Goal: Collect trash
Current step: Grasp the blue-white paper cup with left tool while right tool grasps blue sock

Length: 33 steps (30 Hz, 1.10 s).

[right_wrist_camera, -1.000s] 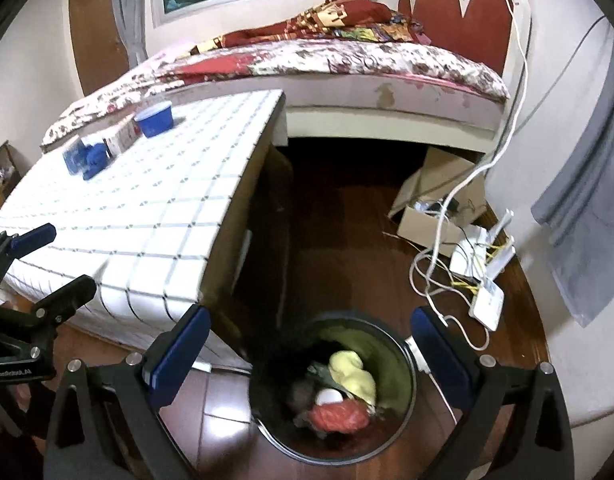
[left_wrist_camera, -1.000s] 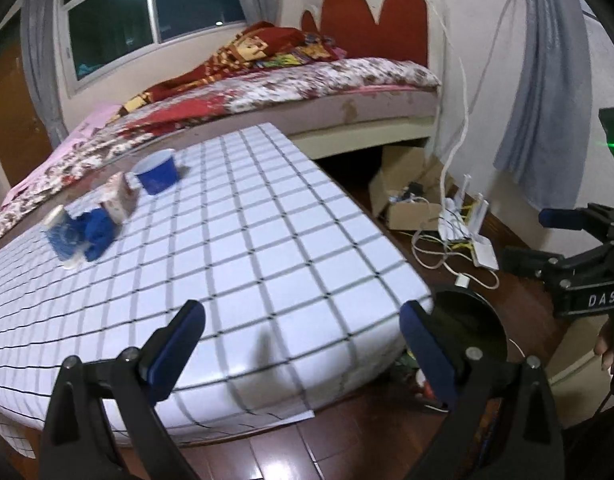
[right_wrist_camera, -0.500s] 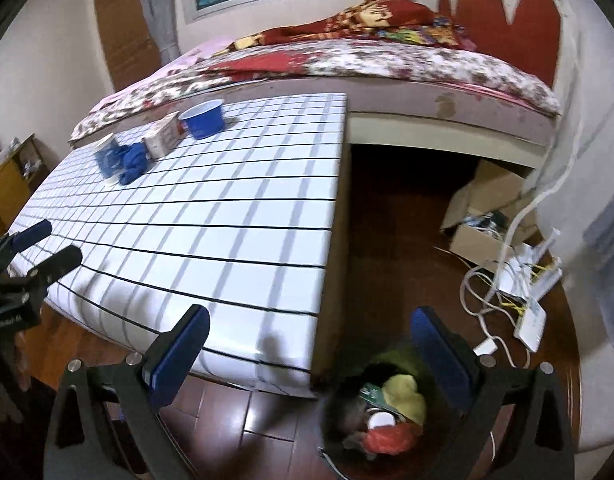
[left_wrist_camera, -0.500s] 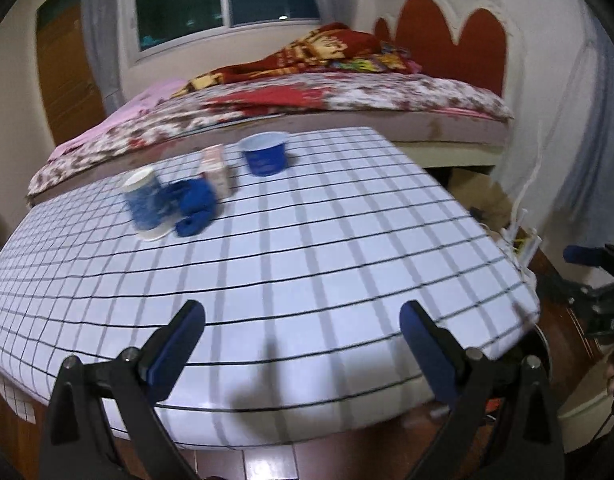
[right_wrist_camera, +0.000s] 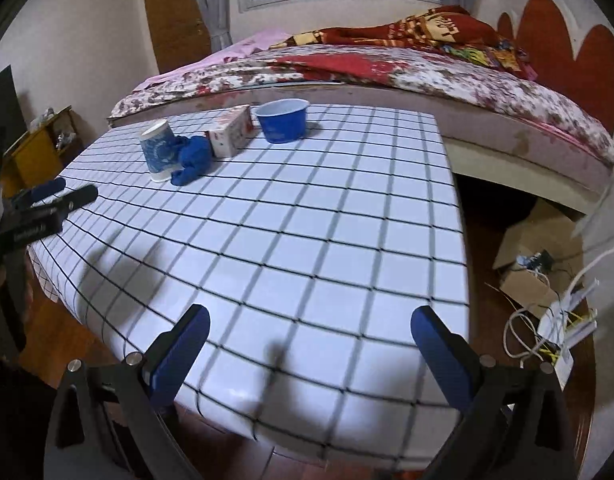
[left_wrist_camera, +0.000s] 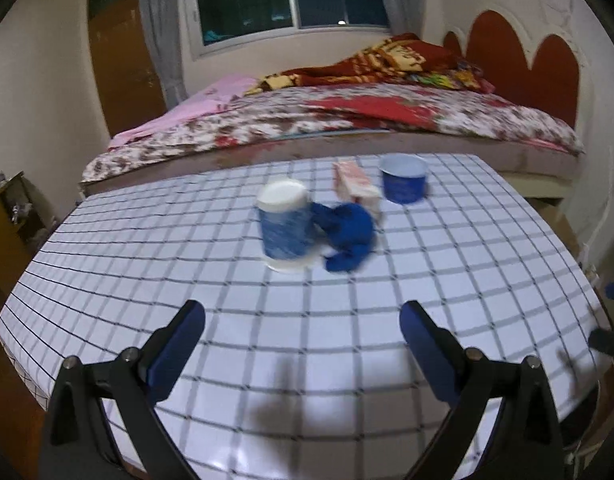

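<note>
Since a second ago we have swung both cameras up and away from the floor: the dark bin with its red and yellow contents, which filled the lower part of the right wrist view, has dropped out of sight, and the checked tabletop (left_wrist_camera: 347,344) now fills both views.

Our left gripper (left_wrist_camera: 303,332) hangs over the near edge of the tabletop with its blue-padded fingers (left_wrist_camera: 179,344) spread wide and nothing between them. Our right gripper (right_wrist_camera: 309,336) is likewise wide apart and empty, above the near right corner of the tabletop.

The trash sits in a small group at the far side, well apart from both grippers. A blue paper cup (left_wrist_camera: 285,226) with a white rim stands upside down; in the right wrist view it leans a little. Touching its right side lies a crumpled blue cloth-like wad (left_wrist_camera: 347,236). Just behind the wad lies a small white and red carton (left_wrist_camera: 355,188) on its side, and to the right of the carton stands an open blue bowl (left_wrist_camera: 403,178), upright.

In the right wrist view the left gripper shows at the left edge, over the tabletop's left side. Beyond the tabletop runs a bed (right_wrist_camera: 387,68) with a flowered cover and a red blanket. To the right, on the wooden floor, we see a cardboard box (right_wrist_camera: 535,260) and a tangle of white cables (right_wrist_camera: 547,328).
</note>
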Tool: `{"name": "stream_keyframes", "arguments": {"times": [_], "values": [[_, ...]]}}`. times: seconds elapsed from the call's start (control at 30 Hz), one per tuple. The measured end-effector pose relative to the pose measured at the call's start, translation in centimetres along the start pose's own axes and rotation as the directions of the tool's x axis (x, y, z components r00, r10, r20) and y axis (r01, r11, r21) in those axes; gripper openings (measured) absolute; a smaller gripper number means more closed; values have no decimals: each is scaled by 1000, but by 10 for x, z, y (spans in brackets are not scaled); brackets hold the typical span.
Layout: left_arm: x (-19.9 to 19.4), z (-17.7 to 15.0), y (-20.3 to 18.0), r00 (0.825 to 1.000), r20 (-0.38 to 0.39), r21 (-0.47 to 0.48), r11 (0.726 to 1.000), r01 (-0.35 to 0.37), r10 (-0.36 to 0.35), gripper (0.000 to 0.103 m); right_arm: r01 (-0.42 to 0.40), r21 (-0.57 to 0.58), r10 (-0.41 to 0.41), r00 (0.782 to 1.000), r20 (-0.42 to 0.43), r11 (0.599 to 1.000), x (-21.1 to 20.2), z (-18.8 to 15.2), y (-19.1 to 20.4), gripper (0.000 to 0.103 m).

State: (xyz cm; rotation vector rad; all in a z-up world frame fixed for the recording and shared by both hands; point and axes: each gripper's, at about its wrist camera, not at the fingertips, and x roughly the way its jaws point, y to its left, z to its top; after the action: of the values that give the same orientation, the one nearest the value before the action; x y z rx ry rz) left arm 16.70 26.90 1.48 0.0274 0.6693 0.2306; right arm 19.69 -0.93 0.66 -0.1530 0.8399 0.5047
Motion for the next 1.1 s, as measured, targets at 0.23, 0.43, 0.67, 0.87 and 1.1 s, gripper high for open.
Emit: {"name": "stream_keyframes", "arguments": {"times": [0.23,0.43,0.67,0.87,1.1], "values": [[50,13,16,1000,-25,-51,999,15,-16,99,-5,-25,5,1000,-18,1000,38,36,21,102],[91,21,25,997,-60,-119,992,50,-58,98,-6,-36,5,999,-39,999,82,69,30,102],[121,32,27,991,-70,-136,986,100,-110,90,-7,-58,3,998,-67,998,123,93,40,102],[138,37,30,983,-82,-144,978,153,-166,77,-14,-74,8,997,-80,997,142,103,48,102],[136,34,41,979,-75,-151,973,177,-190,62,-52,-77,45,995,-85,996,153,113,65,102]]}}
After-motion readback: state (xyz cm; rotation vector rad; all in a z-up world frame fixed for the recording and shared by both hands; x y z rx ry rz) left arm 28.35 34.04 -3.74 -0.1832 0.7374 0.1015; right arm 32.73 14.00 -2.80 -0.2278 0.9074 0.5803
